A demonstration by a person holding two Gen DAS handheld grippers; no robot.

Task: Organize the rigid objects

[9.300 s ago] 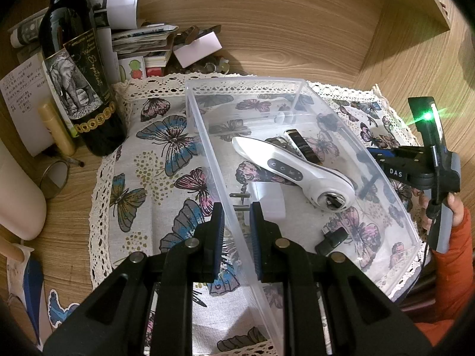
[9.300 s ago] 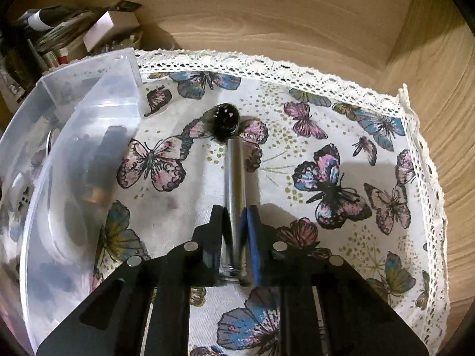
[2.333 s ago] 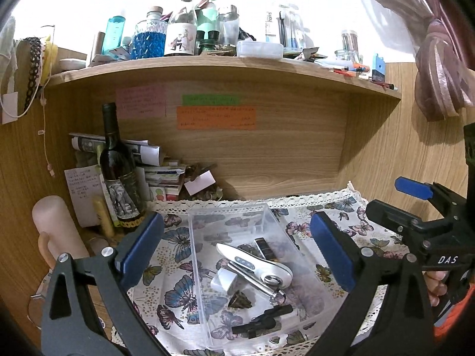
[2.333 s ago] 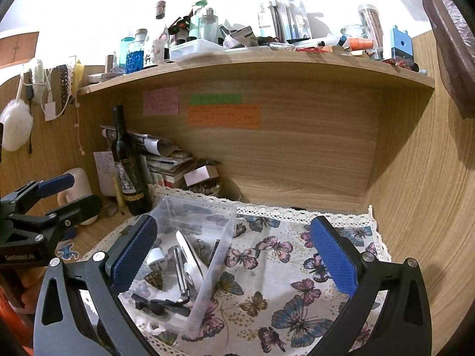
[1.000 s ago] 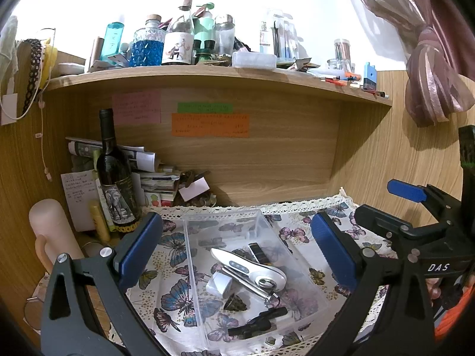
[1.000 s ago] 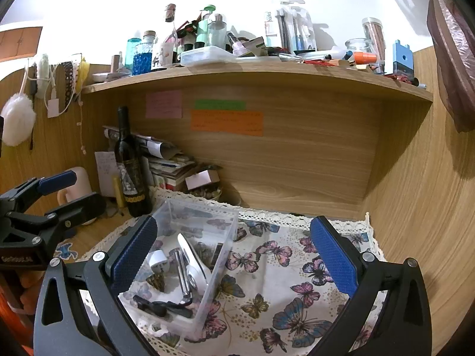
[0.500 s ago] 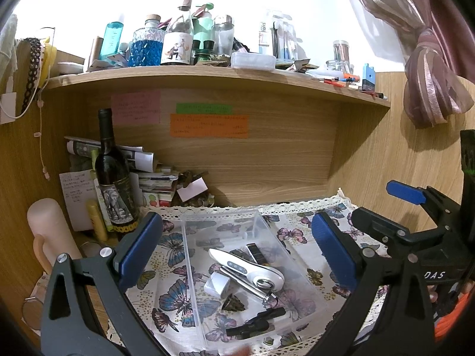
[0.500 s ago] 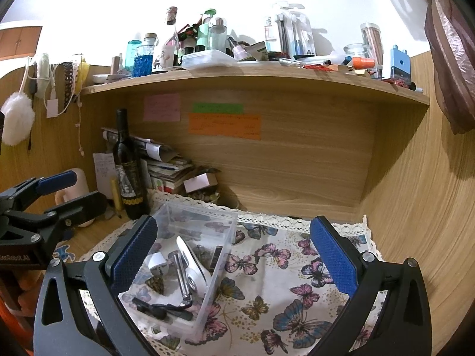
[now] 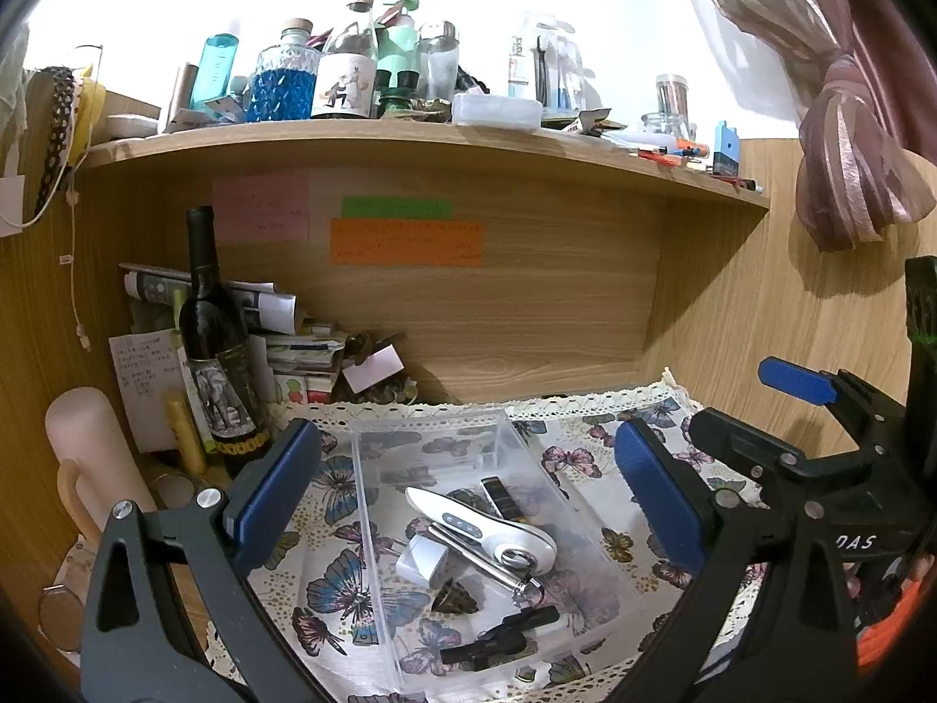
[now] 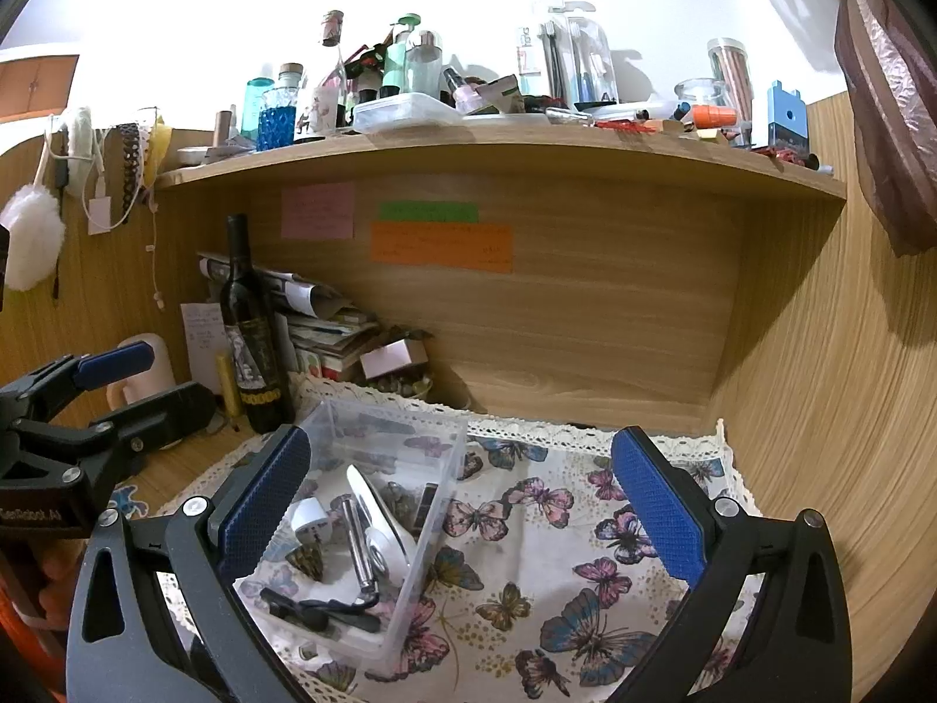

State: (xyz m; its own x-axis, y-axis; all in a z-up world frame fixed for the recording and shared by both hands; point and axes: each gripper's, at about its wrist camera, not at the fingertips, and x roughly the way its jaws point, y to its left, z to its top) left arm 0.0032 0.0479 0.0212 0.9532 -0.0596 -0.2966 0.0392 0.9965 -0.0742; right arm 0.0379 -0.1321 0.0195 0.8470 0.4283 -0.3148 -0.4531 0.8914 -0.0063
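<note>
— Hovering high above the butterfly cloth [image 9: 337, 533], left gripper [image 9: 468, 498] spread wide, blue pads [image 9: 275, 489] far apart, nothing between them. Same for the right?

— Spread just as wide, right gripper [image 10: 462, 504] bare between its pads [image 10: 656, 507], raised over the cloth's open right half. Seen also from the left wrist view, at the far right edge.

— And the clear plastic bin [image 9: 375, 504]?

— Sitting on the cloth, left of its middle, long side running away toward the wooden back wall [image 10: 585, 322]. Holding all the small rigid pieces.

— Which pieces?

— White handheld device [image 9: 486, 524] lying diagonally across the middle; slim metal cylinder [image 10: 356, 545] alongside and touching it; white plug adapter [image 9: 423, 559] just beside the cylinder, toward the left wall. Dark flat bar [image 9: 498, 495] behind the white device. Small dark patterned cone [image 9: 454, 594] nearer the front, and black clip-like pieces [image 9: 498, 635] at the front end. Exact make of those last ones hard to tell.

— Around the bin?

— Dark wine bottle [image 9: 216, 351] upright at the back left, off the cloth's corner, with stacked papers and boxes [image 9: 293, 351] just beside it. Pale pink mug-like cylinder [image 9: 88, 457] further left. Cluttered shelf [image 10: 498, 152] overhead, coloured notes [image 10: 439, 246] stuck to the wall beneath.
</note>
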